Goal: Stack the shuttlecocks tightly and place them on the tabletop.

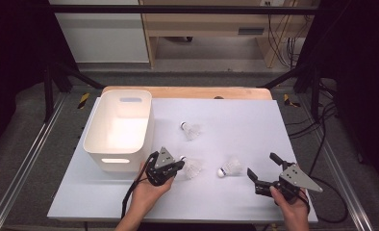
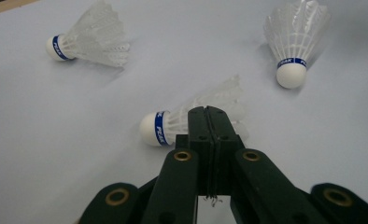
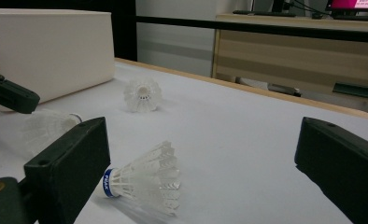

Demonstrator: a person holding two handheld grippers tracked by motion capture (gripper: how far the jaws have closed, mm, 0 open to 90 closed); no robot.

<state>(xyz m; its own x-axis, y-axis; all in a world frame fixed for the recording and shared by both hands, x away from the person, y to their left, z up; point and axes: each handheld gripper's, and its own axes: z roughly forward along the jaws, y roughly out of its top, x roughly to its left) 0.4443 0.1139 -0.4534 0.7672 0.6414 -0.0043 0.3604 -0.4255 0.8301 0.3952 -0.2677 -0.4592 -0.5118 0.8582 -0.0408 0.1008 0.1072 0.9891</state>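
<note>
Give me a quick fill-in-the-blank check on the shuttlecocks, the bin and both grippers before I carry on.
1. The number of white plastic shuttlecocks lying on the white table is ____.
2. The left gripper has its black jaws ____ beside the nearest shuttlecock.
3. The right gripper has its jaws ____, with nothing between them.
4. The white plastic bin has ____ shuttlecocks inside.

Missing words: three; shut; open; no

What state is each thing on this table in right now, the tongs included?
Left tongs: shut, tips at the near shuttlecock.
Right tongs: open, holding nothing.
Near shuttlecock: on its side.
Right shuttlecock: on its side.
Far shuttlecock: on its side.
White bin: upright, empty.
</note>
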